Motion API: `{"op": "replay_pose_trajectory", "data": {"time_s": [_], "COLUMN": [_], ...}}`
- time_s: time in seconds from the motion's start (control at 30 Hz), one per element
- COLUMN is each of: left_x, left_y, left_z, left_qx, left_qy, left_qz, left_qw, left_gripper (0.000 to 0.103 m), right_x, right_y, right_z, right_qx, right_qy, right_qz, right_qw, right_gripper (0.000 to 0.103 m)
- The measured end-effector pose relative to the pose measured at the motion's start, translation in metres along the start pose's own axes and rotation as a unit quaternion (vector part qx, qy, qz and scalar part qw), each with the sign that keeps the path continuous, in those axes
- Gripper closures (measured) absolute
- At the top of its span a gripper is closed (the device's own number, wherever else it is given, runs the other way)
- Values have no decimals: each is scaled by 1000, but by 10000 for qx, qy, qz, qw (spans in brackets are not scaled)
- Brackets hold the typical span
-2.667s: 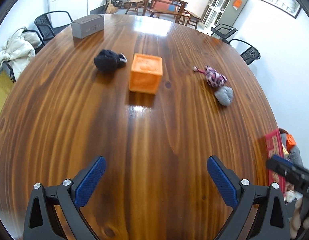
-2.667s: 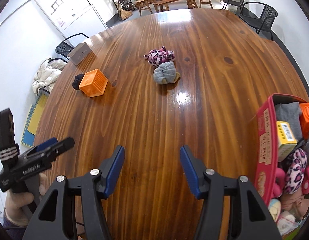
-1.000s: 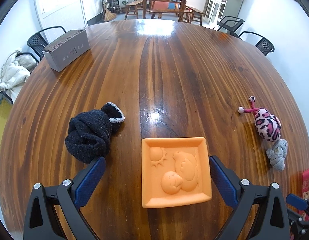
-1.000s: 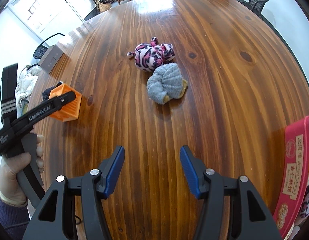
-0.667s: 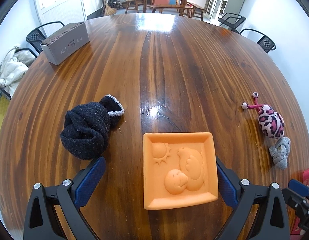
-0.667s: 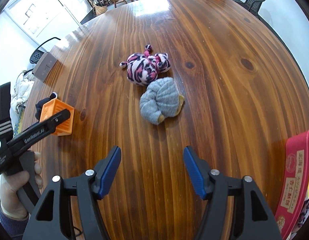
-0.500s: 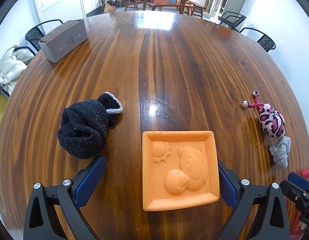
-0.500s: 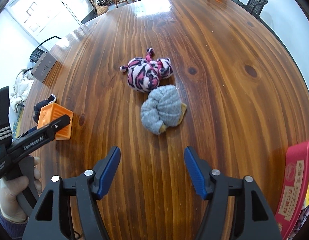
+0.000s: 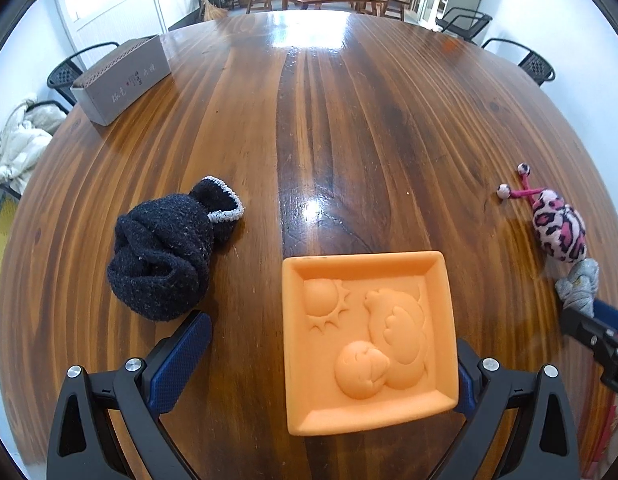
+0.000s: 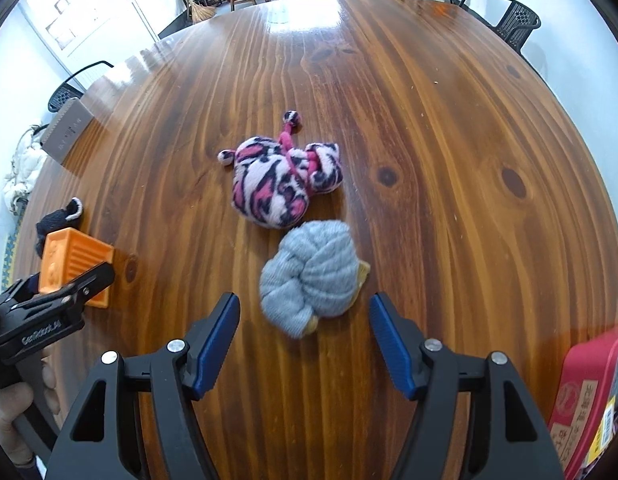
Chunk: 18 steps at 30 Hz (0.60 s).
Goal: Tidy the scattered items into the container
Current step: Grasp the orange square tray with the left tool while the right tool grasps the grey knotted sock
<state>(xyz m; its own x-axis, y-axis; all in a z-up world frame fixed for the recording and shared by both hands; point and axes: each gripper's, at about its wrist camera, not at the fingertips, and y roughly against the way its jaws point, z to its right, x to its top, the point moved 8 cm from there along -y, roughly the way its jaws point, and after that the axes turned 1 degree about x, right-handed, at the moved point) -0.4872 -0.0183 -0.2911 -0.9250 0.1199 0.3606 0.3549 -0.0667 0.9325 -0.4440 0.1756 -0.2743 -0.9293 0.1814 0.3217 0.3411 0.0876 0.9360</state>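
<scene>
Orange embossed block (image 9: 369,340) stands on the wooden table (image 9: 349,120), sun-and-bear relief facing up. Left gripper (image 9: 329,354) straddles it, jaws spread wide; the right pad (image 9: 463,376) sits just beside the block's right edge, the left pad (image 9: 181,360) apart from it. Black rolled sock (image 9: 165,256) lies just left of the block. Pink leopard-print plush (image 10: 285,182) and grey rolled sock (image 10: 313,280) lie well right of the block, touching each other. Right gripper (image 10: 305,344) is released, grey sock just ahead between its open jaws. Red container (image 10: 585,400) sits far right of the block, grey box (image 9: 121,78) far beyond it to the left.
</scene>
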Motion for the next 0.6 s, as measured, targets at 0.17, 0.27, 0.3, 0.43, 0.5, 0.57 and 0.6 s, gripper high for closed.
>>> {"op": "replay_pose_trajectory", "data": {"time_s": [0.17, 0.27, 0.3, 0.43, 0.5, 0.57, 0.6], "left_x": [2, 5, 4, 6, 6, 7, 7], "left_y": [-3, -4, -5, -5, -5, -5, -4], "left_z": [6, 6, 8, 10, 12, 14, 15], "left_qx": [98, 120, 128, 155, 159, 145, 135], "left_qy": [-23, 32, 50, 117, 123, 91, 70], "left_qz": [5, -19, -22, -27, -9, 48, 77], "left_qw": [9999, 9999, 9999, 9998, 9998, 9998, 9999], "left_gripper": [1, 1, 1, 1, 1, 1, 1], "right_x": [4, 7, 8, 8, 9, 10, 10], "right_y": [-7, -9, -10, -12, -12, -10, -10], "right_z": [4, 4, 4, 1, -6, -7, -7], "right_qx": [-178, -266, -298, -504, -503, -488, -495], "right_qy": [135, 236, 271, 497, 588, 616, 621], "right_qz": [36, 78, 88, 119, 202, 243, 249], "right_qw": [9997, 9993, 9991, 9974, 9968, 9966, 9965], "right_gripper": [31, 30, 30, 32, 41, 49, 50]}}
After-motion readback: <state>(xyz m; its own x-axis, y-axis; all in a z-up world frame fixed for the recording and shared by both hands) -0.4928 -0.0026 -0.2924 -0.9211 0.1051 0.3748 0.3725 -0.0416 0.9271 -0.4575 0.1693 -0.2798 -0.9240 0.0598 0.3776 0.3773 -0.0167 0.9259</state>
